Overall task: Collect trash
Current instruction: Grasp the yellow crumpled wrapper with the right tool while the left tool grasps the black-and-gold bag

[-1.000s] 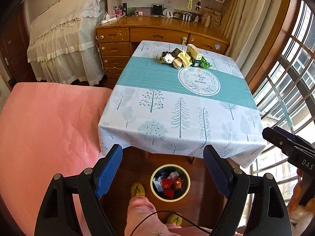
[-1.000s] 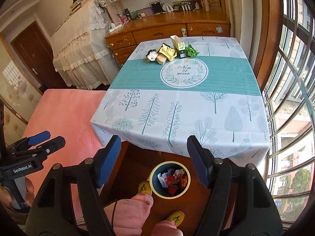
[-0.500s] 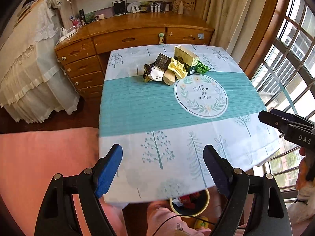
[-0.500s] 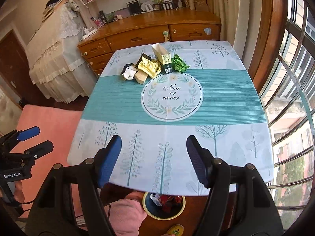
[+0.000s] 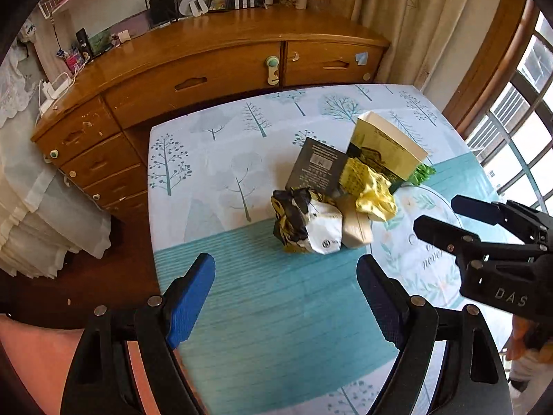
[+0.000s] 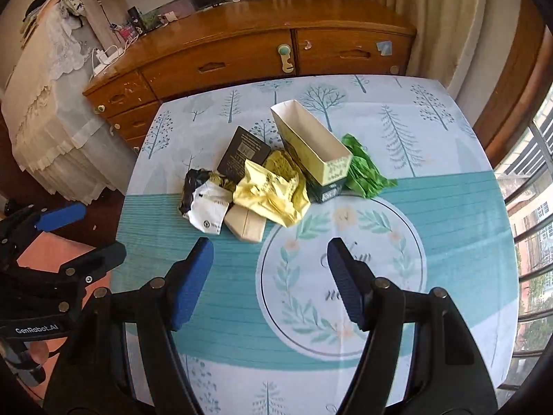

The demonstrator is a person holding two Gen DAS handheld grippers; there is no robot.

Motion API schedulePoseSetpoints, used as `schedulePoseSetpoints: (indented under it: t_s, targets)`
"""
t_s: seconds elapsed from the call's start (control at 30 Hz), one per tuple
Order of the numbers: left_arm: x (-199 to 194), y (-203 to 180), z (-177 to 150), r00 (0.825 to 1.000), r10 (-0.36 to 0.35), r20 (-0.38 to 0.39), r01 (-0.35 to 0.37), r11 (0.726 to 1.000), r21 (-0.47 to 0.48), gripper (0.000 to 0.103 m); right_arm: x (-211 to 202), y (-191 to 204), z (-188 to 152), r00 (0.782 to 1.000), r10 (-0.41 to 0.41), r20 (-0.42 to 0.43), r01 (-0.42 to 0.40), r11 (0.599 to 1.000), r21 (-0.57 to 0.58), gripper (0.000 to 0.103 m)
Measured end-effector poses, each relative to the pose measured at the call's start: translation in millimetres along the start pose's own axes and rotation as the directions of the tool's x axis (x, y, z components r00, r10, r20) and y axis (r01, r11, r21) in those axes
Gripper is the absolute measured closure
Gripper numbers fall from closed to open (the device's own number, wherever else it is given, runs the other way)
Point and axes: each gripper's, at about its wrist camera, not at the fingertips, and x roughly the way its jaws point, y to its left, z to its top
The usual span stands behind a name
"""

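Observation:
A pile of trash lies on the table: a black-and-white crumpled wrapper, a tan packet, a yellow crumpled wrapper, a dark flat box, an open yellow carton and green paper. My left gripper is open, just short of the black-and-white wrapper. My right gripper is open, just short of the tan packet and yellow wrapper.
The table wears a tree-print cloth with a teal band. A wooden dresser stands behind it. White draped fabric is at left, windows at right.
Both grippers have moved up from the table's front edge and forward over the table toward the trash pile. The bin on the floor has dropped out of view.

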Motion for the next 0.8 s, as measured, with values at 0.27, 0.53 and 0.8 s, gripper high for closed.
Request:
schedulePoseSetpoints:
  t_s: [0.27, 0.53, 0.8]
  targets:
    - [76, 33, 31, 0.993, -0.103, -0.060, 0.093, 0.985, -0.142, 0.017, 96, 12, 31, 0.998, -0.051, -0.049, 0.052, 0.998, 0.033, 0.037]
    - [101, 22, 26, 0.982, -0.154, -0.111, 0.138, 0.981, -0.137, 0.017, 131, 2, 29, 0.999, -0.024, -0.038, 0.029, 0.990, 0.135, 0.050]
    - [141, 9, 31, 0.968, -0.163, -0.192, 0.132, 0.977, -0.165, 0.017, 119, -11, 14, 0.999, -0.052, -0.014, 0.054, 0.989, 0.141, 0.061]
